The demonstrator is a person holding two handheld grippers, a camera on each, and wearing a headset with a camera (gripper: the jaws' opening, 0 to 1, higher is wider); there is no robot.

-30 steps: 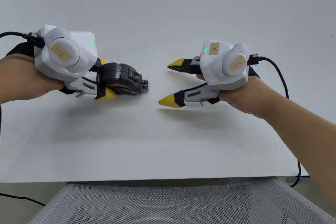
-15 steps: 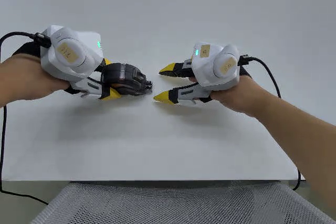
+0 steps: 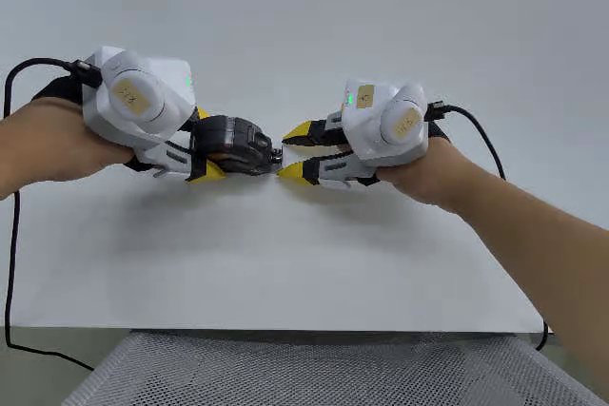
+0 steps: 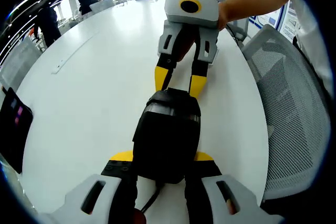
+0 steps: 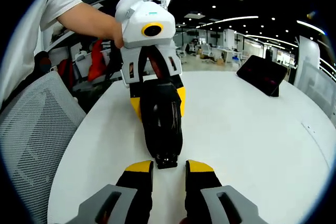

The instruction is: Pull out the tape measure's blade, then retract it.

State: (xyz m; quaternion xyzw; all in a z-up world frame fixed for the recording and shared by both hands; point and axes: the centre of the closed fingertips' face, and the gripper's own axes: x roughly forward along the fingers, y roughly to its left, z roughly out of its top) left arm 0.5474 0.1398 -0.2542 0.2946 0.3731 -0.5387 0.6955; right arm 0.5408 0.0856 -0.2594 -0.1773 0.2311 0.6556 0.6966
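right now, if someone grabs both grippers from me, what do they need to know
Left gripper: shut on the tape measure, gripping its black case by the sides over the white table.
Right gripper: open, its yellow tips at either side of the blade hook at the front of the case, not closed on it.
Done: case held, right gripper lined up with the hook. No blade is out yet.
Left: close on the hook, pull the blade out, then retract it.

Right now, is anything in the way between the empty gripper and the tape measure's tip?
Nothing visible does. The right gripper, jaws open, sits right at the blade hook of the tape measure, which the left gripper holds. Between them there is just bare white table.
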